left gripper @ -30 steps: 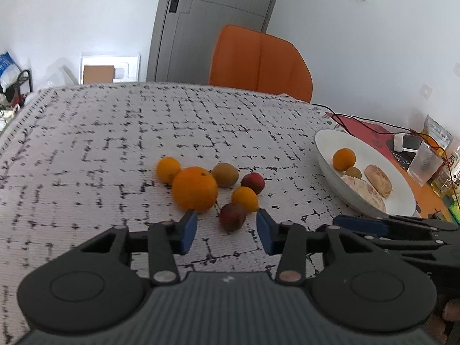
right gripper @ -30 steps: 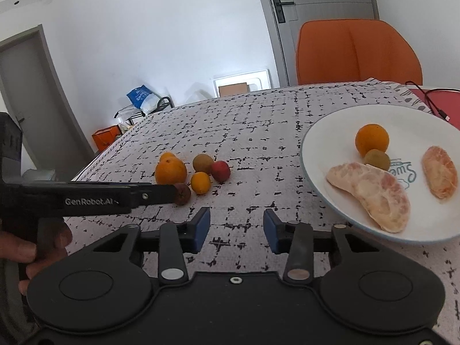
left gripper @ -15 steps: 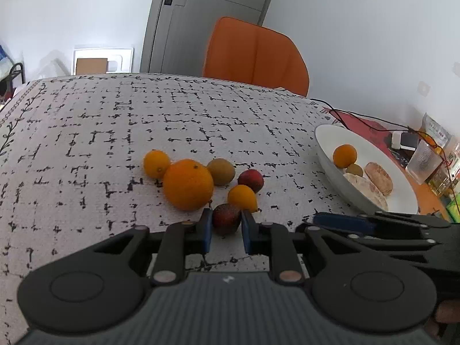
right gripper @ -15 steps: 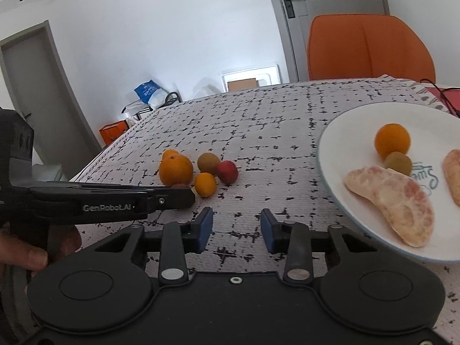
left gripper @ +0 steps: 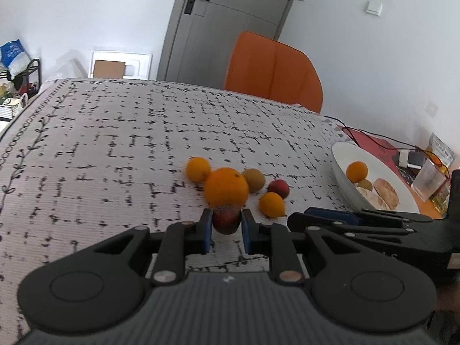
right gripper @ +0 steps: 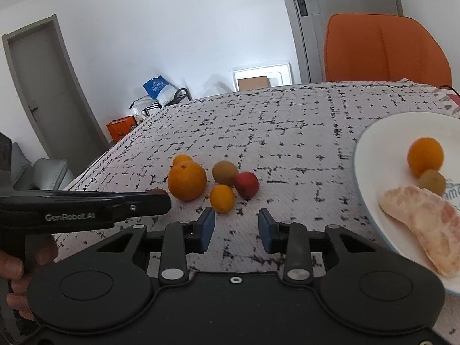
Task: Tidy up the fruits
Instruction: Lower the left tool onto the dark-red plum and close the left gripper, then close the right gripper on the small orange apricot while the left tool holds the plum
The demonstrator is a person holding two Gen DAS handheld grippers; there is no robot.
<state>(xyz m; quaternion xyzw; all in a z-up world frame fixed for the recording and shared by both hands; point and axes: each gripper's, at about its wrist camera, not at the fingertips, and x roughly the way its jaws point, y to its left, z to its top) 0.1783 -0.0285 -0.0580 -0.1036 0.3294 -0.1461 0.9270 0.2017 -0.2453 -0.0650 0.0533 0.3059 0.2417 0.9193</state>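
My left gripper point(left gripper: 225, 227) is shut on a dark red plum point(left gripper: 226, 220), held just above the cloth near the fruit cluster. Behind it lie a large orange point(left gripper: 226, 189), a small orange point(left gripper: 197, 169), a kiwi point(left gripper: 253, 179), a red plum point(left gripper: 278, 189) and a small tangerine point(left gripper: 271, 204). My right gripper point(right gripper: 236, 224) is open and empty, just short of the tangerine point(right gripper: 221, 198). The white plate point(right gripper: 371, 155) at the right holds an orange point(right gripper: 425, 156), a kiwi point(right gripper: 431, 182) and peeled pomelo segments point(right gripper: 425, 224). The left gripper also shows in the right wrist view point(right gripper: 161, 198).
The table carries a white cloth with black marks point(left gripper: 143, 143). An orange chair point(left gripper: 273, 72) stands at the far edge. A plastic cup point(left gripper: 429, 182), cables and small items sit right of the plate point(left gripper: 339, 158).
My left gripper moved forward and closed on the dark red plum, then lifted it slightly. My right gripper shifted left toward the fruit cluster, still open.
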